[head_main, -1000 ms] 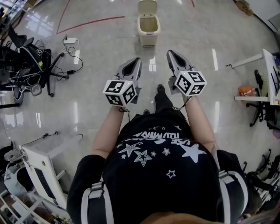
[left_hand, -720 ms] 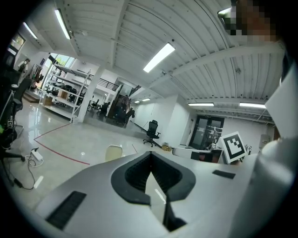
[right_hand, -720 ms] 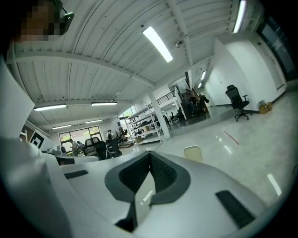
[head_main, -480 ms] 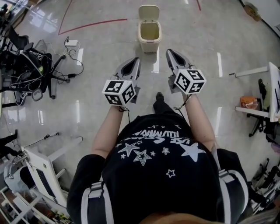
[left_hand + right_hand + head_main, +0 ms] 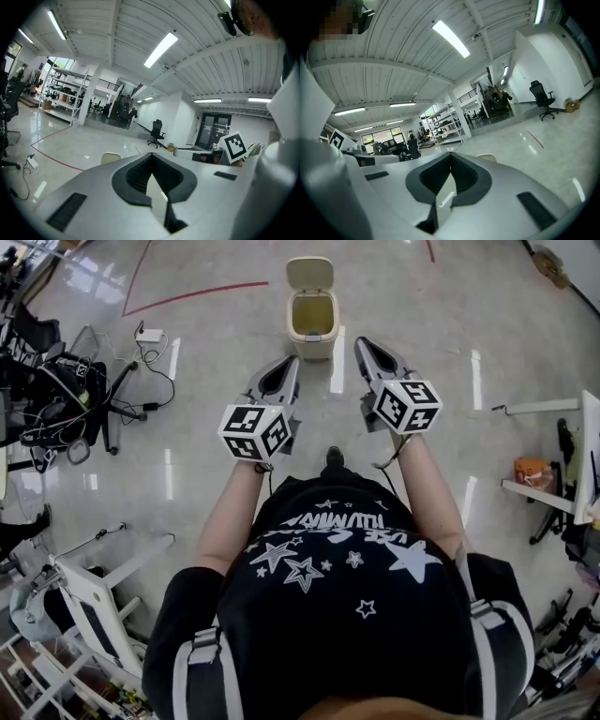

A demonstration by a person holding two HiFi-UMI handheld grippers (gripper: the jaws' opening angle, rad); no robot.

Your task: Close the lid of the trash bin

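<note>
Nearest me is the wearer's black star-printed shirt [image 5: 328, 587], and two forearms [image 5: 230, 521] reach out from it, each carrying a claw with its marker cube [image 5: 253, 432]. The left claw [image 5: 289, 362] has its jaws pressed together at the tips with nothing between them. The right claw [image 5: 366, 343] is likewise closed and empty, only floor showing through the slot behind its tips. They point forward side by side, with a shoe [image 5: 330, 457] on the glossy floor [image 5: 450, 427] below and between them. Farther ahead, apart from both claws, stands the trash bin [image 5: 312, 345], cream, mouth open, its lid [image 5: 309, 273] tipped up at the far side. What worries me is the bin itself. It looks light and stands free on a slick floor, so a push on the lid from the near side could slide it away or tip it backward instead of swinging the lid over. A closed claw tip is also a narrow thing to press with and could skid off the lid's smooth edge; I would rather reach behind the lid and draw it toward me. The office chair [image 5: 70, 399] draped with cables sits well off to the left, no trip risk on a straight approach, I judge. I count two claws, two marker cubes, one bin, one lid and one shoe in sight.
</note>
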